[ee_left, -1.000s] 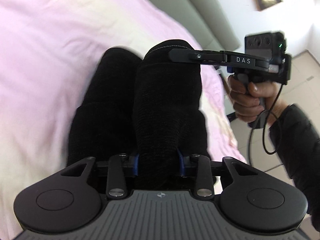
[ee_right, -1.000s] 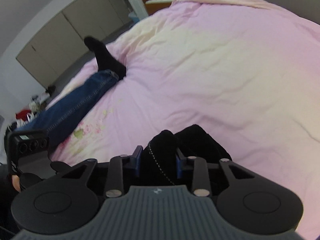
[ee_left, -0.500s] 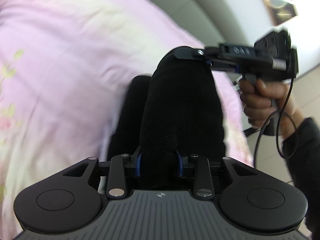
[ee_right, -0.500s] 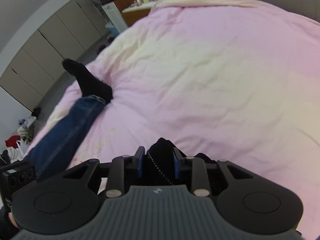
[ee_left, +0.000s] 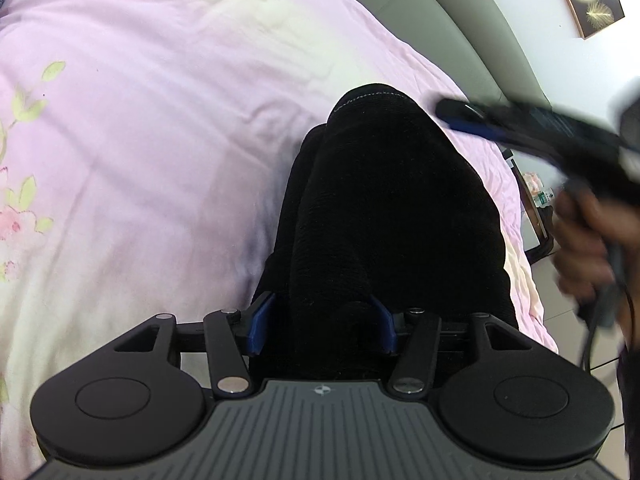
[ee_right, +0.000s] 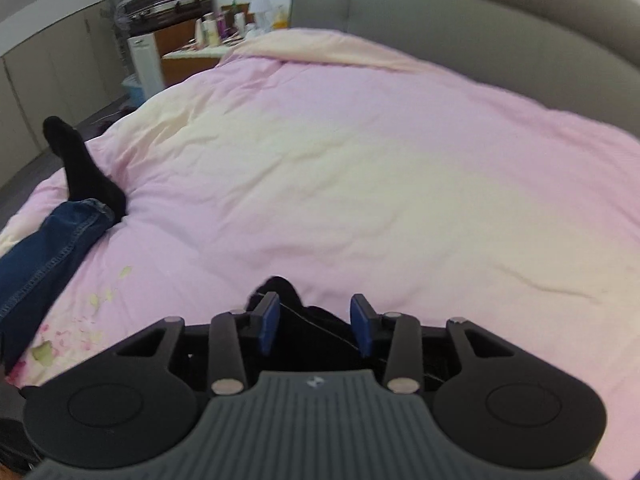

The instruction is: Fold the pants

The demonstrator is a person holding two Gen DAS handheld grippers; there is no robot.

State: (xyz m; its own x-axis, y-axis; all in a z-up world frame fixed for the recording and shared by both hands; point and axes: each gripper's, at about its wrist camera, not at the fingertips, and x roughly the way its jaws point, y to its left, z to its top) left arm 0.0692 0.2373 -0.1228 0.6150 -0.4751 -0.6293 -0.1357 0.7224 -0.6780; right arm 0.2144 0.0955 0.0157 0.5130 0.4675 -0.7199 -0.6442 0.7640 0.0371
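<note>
The black pants (ee_left: 384,216) lie bunched on the pink duvet (ee_left: 140,128) near the bed's right edge. My left gripper (ee_left: 322,320) has its blue pads on either side of a thick fold of the pants and grips it. My right gripper (ee_left: 472,118) shows blurred at the right in the left wrist view, just off the far end of the pants. In the right wrist view my right gripper (ee_right: 316,320) is open, its blue pads apart, with the pants (ee_right: 280,292) lying loose below them.
A person's leg in blue jeans (ee_right: 44,252) with a black sock (ee_right: 80,168) rests on the bed's left side. A grey headboard (ee_right: 460,8) is behind. A bedside table with bottles (ee_right: 208,44) stands at the far left. Floor tiles (ee_left: 568,320) lie right of the bed.
My right gripper has opened, let go of the far end of the pants and pulled back to the right. My left gripper keeps its hold and the pants have dropped onto the duvet.
</note>
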